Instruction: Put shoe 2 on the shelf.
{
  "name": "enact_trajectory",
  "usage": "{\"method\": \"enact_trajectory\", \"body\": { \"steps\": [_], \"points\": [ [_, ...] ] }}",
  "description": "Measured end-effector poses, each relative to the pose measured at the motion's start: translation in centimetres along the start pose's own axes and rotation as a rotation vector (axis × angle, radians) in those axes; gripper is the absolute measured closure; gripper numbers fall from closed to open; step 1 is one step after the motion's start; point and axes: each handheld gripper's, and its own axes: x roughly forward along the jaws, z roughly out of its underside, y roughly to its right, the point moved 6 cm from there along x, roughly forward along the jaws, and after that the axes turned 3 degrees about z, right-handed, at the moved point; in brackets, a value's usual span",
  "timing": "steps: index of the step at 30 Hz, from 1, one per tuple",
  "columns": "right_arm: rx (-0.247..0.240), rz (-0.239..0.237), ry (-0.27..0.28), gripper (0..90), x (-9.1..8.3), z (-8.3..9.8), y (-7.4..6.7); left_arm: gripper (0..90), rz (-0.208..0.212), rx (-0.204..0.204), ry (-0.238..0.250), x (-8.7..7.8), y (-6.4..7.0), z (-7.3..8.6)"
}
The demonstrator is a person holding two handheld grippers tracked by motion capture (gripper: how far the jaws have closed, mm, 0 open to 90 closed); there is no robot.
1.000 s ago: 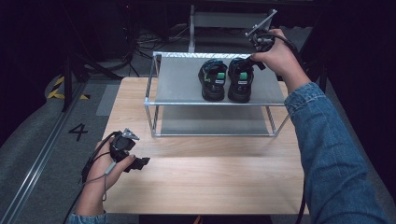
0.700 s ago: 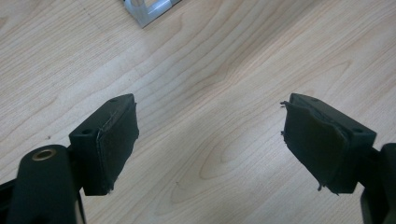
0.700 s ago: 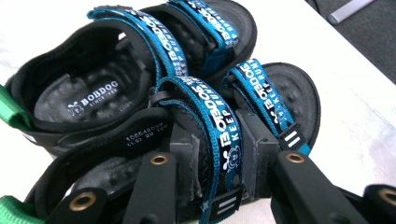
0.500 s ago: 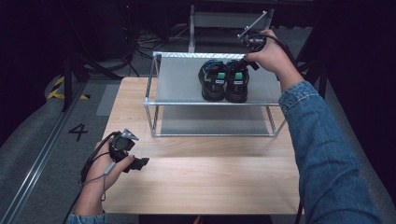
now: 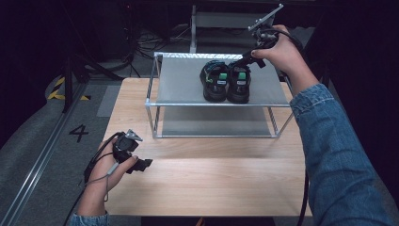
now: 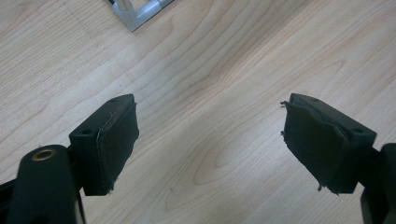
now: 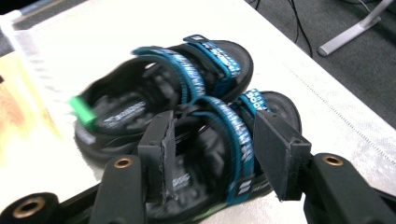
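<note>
Dark surroundings frame a pale wooden desk [image 5: 211,183]. On its metal shelf [image 5: 183,87], black blue-strapped sandals [image 7: 187,121] sit. Right gripper [image 7: 212,161] straddles the right sandal's strap, jaws open; close squarely. Left gripper [image 6: 210,144] idles open.

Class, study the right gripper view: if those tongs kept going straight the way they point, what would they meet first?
Most likely the nearer sandal: the open right tongs already straddle its blue strap. The second sandal lies beyond, both on the metal shelf. Exact depth is unclear.
</note>
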Motion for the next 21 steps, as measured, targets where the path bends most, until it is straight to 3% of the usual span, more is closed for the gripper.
{"method": "enact_trajectory", "body": {
  "steps": [4,8,14,21],
  "points": [
    [-0.010,-0.014,0.019,50.3,-1.8,0.6,-1.1,18.5,0.003,0.010,-0.006,0.1,0.0,-0.4],
    [-0.028,0.001,0.018,50.4,-3.7,1.9,-2.1,18.5,0.016,0.026,-0.006,0.4,0.1,-1.2],
    [-0.014,0.012,0.024,50.5,-6.1,4.3,-3.0,18.5,0.028,0.032,-0.016,0.4,0.0,-1.9],
    [-0.005,0.026,0.029,50.1,-8.1,6.9,-3.9,18.5,0.022,-0.007,-0.023,0.4,-0.7,-2.2]
  ]
}}
